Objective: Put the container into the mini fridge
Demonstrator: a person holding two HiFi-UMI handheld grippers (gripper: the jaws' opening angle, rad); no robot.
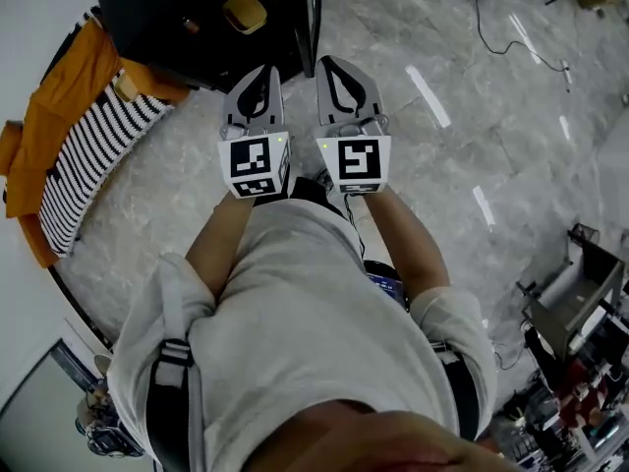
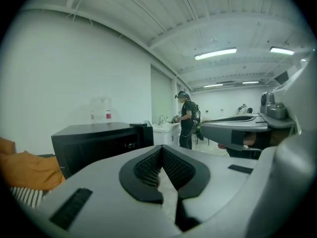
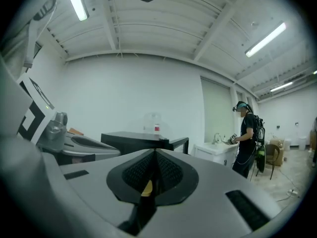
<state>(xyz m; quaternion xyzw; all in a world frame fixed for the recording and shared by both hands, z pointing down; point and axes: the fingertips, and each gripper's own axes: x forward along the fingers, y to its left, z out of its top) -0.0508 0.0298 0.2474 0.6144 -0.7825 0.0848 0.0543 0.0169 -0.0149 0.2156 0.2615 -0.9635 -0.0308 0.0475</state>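
Note:
A black mini fridge point(image 1: 187, 18) stands on the floor ahead of me, its door point(image 1: 314, 18) swung open. On its top sits a clear container with a yellow lid point(image 1: 244, 12); the left gripper view shows the container point(image 2: 100, 110) with a red label, and so does the right gripper view point(image 3: 152, 122). My left gripper point(image 1: 263, 72) and right gripper point(image 1: 334, 64) are held side by side, pointing at the fridge and short of it. Both look shut and empty, the left gripper's point(image 2: 161, 150) pads meeting and the right gripper's point(image 3: 155, 152) too.
An orange cloth and a striped cushion point(image 1: 88, 155) lie left of the fridge. A cable point(image 1: 511, 28) trails over the marble floor at the far right, and a rack of equipment point(image 1: 580, 303) stands at the lower right. A person point(image 3: 245, 138) stands at a white sink in the background.

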